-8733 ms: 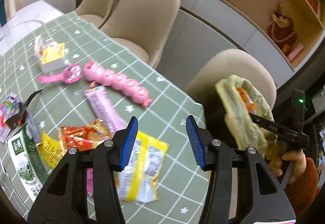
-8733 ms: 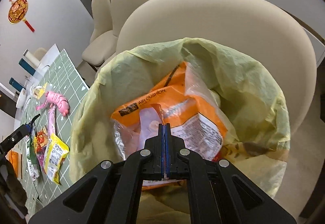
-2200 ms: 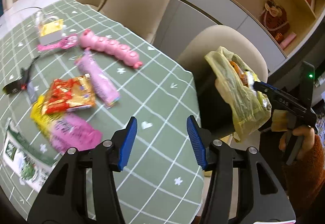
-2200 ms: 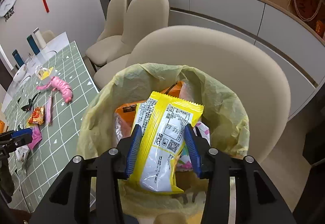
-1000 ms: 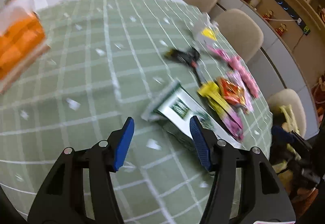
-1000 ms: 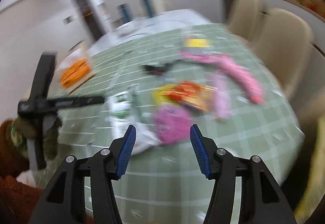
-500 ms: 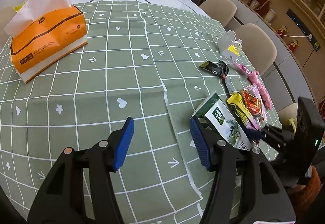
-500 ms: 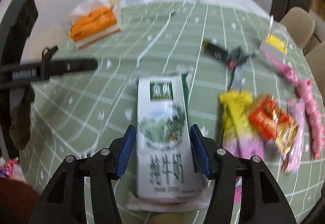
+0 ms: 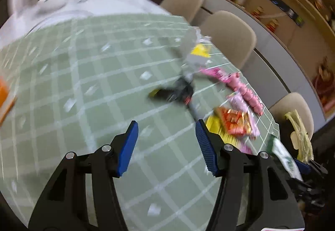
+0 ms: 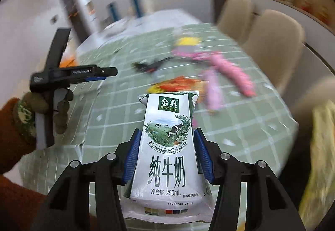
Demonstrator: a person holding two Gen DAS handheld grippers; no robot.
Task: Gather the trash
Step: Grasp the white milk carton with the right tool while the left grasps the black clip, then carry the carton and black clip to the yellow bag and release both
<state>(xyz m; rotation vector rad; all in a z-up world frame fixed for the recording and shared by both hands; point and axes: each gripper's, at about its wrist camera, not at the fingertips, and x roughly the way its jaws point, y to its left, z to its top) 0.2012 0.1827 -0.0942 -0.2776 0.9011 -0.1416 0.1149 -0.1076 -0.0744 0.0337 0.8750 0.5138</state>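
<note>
The right gripper (image 10: 166, 154), jaws just closing, is clamped on the white-and-green milk pouch (image 10: 167, 151) above the green checked worktop (image 10: 240, 132), wrappers lying at its twelve o'clock, while the left gripper (image 9: 166, 147) hovers empty, jaws apart, at ten o'clock.

Motion blur smears the wrappers (image 9: 234, 120) at three o'clock on the bench (image 9: 83, 88); the yellow bag (image 10: 322, 147) is cut off at right.
</note>
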